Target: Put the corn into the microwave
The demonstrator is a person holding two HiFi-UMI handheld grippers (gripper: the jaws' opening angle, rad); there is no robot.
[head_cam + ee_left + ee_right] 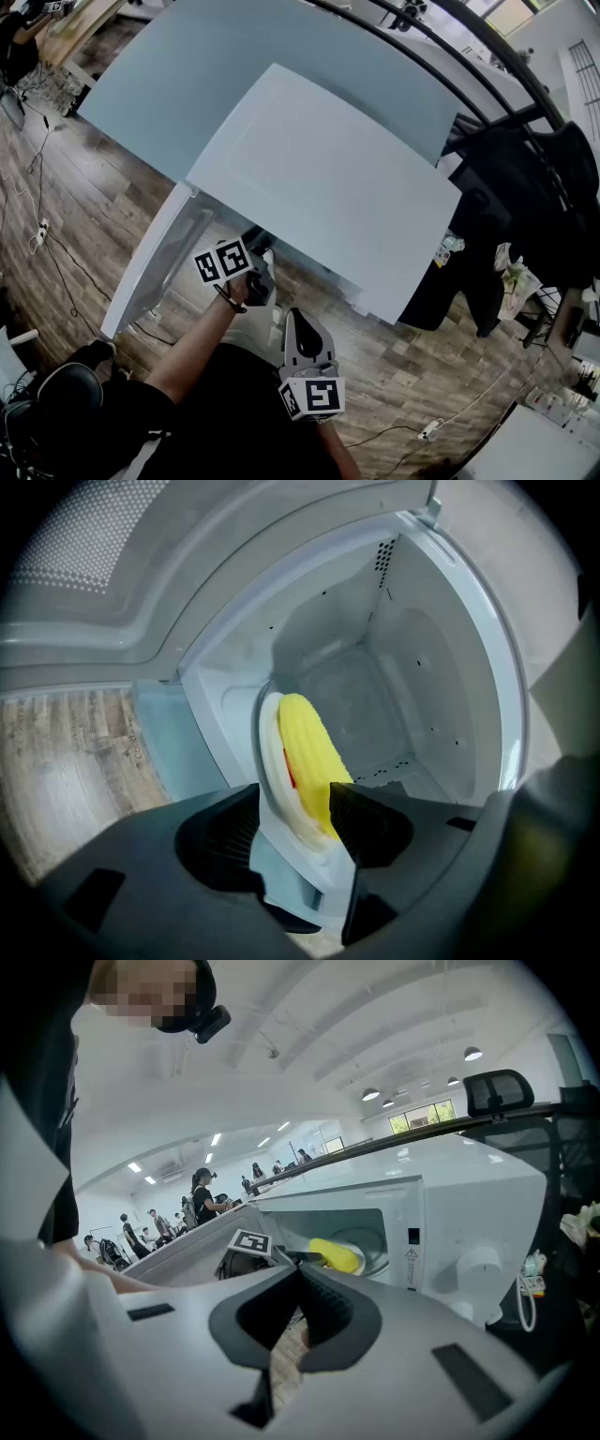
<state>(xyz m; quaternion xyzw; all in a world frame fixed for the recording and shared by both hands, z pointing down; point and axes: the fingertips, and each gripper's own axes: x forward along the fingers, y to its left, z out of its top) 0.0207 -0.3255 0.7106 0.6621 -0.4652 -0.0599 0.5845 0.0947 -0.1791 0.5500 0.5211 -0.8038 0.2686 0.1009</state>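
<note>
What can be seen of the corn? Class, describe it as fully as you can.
The corn is a bright yellow cob with fine rows of kernels and looks like moulded plastic. It has a small red mark at the side where it meets the white plate it lies on. Plate and cob sit inside the open microwave. The cob's near end is hidden behind one pad of the left gripper, whose jaws stand apart on either side of the plate's rim.
</note>
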